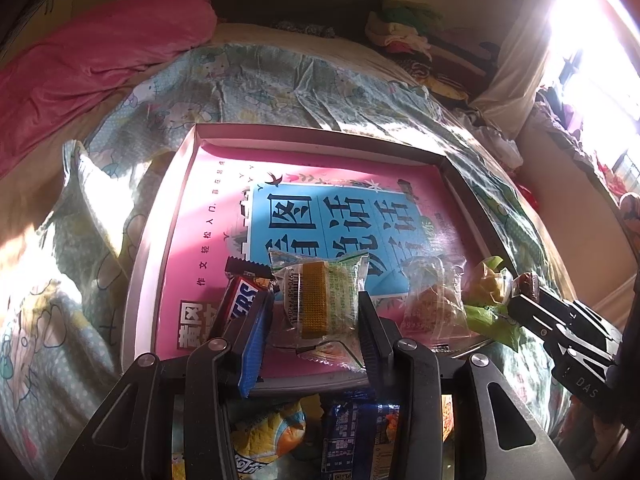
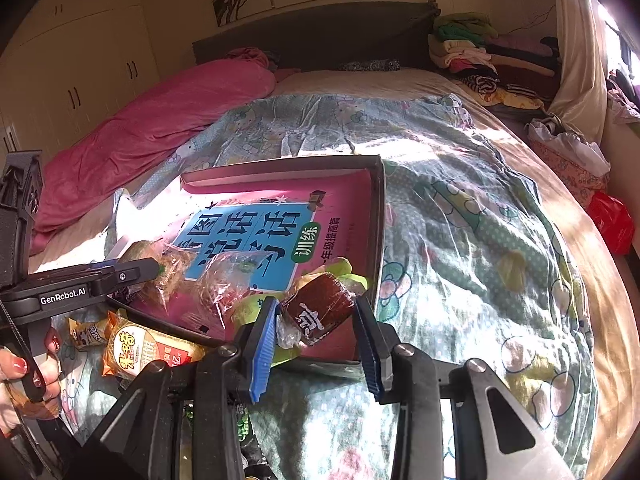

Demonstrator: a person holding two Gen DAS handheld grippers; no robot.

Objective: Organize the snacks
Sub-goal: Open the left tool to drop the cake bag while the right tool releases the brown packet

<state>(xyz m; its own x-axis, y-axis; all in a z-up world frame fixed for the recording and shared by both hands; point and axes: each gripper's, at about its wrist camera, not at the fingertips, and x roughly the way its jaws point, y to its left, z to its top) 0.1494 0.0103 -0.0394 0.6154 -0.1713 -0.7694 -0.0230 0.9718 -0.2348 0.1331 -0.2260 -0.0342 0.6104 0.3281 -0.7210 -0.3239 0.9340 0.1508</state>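
A shallow box (image 1: pixel 172 216) with a pink and blue book cover as its floor lies on the bed; it also shows in the right wrist view (image 2: pixel 378 220). My left gripper (image 1: pixel 316 316) is shut on a green-wrapped cake (image 1: pixel 324 300) over the box's near edge. A Snickers bar (image 1: pixel 240 304) lies just left of it, a clear-wrapped pastry (image 1: pixel 434 300) and a green-yellow packet (image 1: pixel 488 292) to the right. My right gripper (image 2: pixel 316 332) is shut on a dark brown wrapped snack (image 2: pixel 320 312) above the box's near right corner.
Loose snack packets lie on the patterned quilt (image 2: pixel 460 240) in front of the box: an orange-yellow one (image 2: pixel 136 352), a blue one (image 1: pixel 360 432). A pink duvet (image 1: pixel 88 64) lies at the far left. Folded clothes (image 2: pixel 480 52) are piled at the headboard. A red bag (image 2: pixel 612 220) sits right.
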